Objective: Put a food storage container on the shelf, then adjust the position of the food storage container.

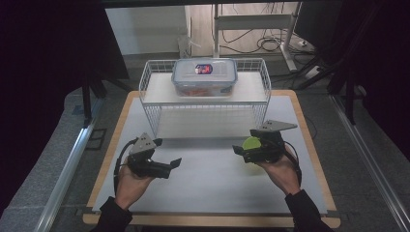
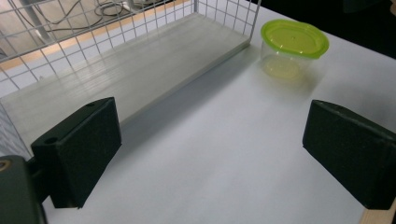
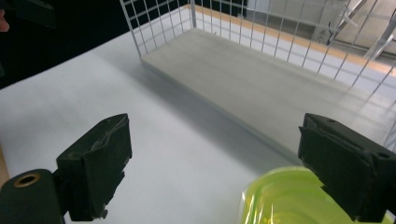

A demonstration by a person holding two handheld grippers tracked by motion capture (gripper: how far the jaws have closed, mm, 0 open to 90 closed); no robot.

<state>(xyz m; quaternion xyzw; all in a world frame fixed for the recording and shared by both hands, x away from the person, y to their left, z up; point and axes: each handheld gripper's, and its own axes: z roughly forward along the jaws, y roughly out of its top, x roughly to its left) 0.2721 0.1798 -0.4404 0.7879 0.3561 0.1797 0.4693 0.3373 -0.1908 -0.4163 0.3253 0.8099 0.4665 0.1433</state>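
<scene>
Left gripper (image 1: 167, 165): jaws spread, empty, over the table (image 1: 212, 183).
Right gripper (image 1: 240, 150): jaws spread beside the cup (image 1: 251, 143), not gripping.
Cup: near the rack (image 1: 150, 84).
Box (image 1: 205, 76): atop rack.

Two grippers: left (image 1: 175, 163) and right (image 1: 237, 150). Two containers: a green-lidded tub (image 2: 293, 49) and a clear box (image 1: 204, 77). One wire rack (image 1: 155, 72), one table (image 1: 217, 179).

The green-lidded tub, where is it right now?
In the high view the green-lidded tub sits on the table's right side, beside the right tool, just before the wire rack.
</scene>
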